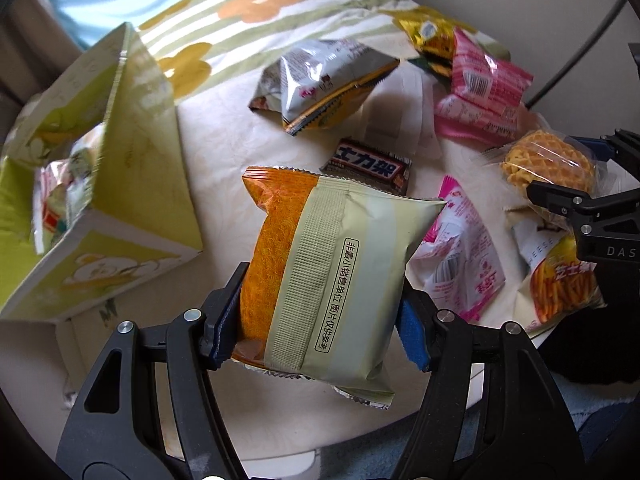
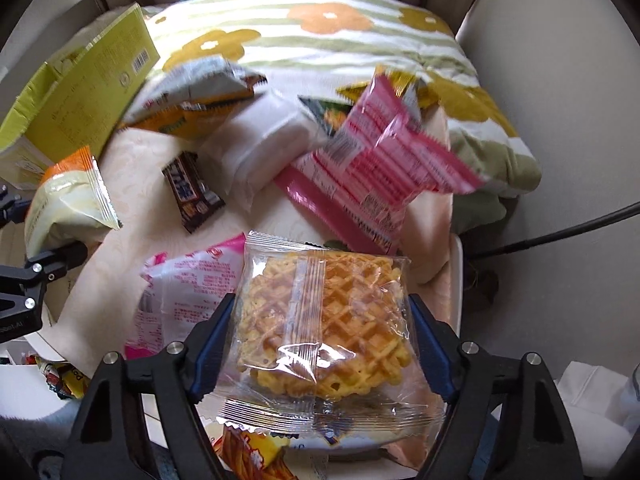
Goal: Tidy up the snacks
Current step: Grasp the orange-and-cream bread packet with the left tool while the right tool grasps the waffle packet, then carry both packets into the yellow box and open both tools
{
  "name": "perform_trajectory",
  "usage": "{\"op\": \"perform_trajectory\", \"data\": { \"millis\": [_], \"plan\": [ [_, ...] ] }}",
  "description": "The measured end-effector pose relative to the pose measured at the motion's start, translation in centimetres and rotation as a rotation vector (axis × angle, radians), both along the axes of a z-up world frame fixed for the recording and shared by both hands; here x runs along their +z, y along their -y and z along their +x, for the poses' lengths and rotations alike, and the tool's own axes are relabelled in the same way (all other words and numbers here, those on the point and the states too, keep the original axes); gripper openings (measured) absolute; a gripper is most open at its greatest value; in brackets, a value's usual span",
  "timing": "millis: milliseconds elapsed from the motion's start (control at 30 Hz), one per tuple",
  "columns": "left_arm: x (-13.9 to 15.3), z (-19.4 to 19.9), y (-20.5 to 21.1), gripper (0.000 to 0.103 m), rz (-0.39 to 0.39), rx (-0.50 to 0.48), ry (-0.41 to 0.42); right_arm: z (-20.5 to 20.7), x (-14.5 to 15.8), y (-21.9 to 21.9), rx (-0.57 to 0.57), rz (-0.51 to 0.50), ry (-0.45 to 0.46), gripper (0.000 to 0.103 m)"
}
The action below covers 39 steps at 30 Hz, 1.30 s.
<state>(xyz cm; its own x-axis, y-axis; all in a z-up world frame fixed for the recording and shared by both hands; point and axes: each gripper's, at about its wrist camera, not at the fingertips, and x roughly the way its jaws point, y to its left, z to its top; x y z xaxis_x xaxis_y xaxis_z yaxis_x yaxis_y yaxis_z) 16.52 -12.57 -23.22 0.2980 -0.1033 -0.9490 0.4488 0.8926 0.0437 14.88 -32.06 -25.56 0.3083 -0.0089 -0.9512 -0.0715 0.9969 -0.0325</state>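
Observation:
My left gripper [image 1: 320,320] is shut on an orange and pale green snack packet [image 1: 324,264], held above the table; it also shows in the right wrist view [image 2: 68,200]. My right gripper [image 2: 320,344] is shut on a clear-wrapped waffle packet [image 2: 324,320], also seen in the left wrist view [image 1: 548,164]. An open yellow-green carton [image 1: 132,168] lies at the left with several snacks inside; it also shows in the right wrist view [image 2: 80,92].
On the cream tablecloth [image 1: 224,132] lie a chocolate bar [image 1: 368,166], a silver packet [image 1: 320,84], pink packets [image 1: 480,88] [image 1: 460,248], a gold packet [image 1: 432,36] and an orange stick-snack packet [image 1: 560,280]. A flowered blanket [image 1: 260,4] lies behind.

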Motion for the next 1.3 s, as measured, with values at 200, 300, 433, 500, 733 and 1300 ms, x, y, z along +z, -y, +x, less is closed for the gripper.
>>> {"op": "perform_trajectory", "data": {
  "millis": [200, 300, 433, 500, 733, 1300],
  "plan": [
    [3.0, -0.6, -1.3, 0.062, -0.03, 0.093, 0.07, -0.6, 3.4, -0.2, 0.034, 0.051, 0.089, 0.077],
    [5.0, -0.7, -2.4, 0.062, -0.046, 0.143, 0.103, -0.5, 5.4, -0.7, 0.067, 0.064, 0.141, 0.077],
    [7.9, -0.3, -4.1, 0.062, -0.072, 0.193, 0.16, -0.3, 8.7, -2.3, 0.114, 0.082, 0.211, 0.077],
    [9.5, 0.3, -5.3, 0.062, -0.087, 0.215, 0.194, 0.2, 10.0, -3.2, 0.13, 0.09, 0.238, 0.077],
    [13.3, 3.6, -10.5, 0.062, -0.117, 0.271, 0.286, 2.6, 14.1, -8.0, 0.176, 0.128, 0.323, 0.077],
    [10.3, 14.2, -28.0, 0.062, -0.082, 0.337, 0.246, 12.5, 14.0, -24.9, 0.2, 0.213, 0.329, 0.077]
  ]
}}
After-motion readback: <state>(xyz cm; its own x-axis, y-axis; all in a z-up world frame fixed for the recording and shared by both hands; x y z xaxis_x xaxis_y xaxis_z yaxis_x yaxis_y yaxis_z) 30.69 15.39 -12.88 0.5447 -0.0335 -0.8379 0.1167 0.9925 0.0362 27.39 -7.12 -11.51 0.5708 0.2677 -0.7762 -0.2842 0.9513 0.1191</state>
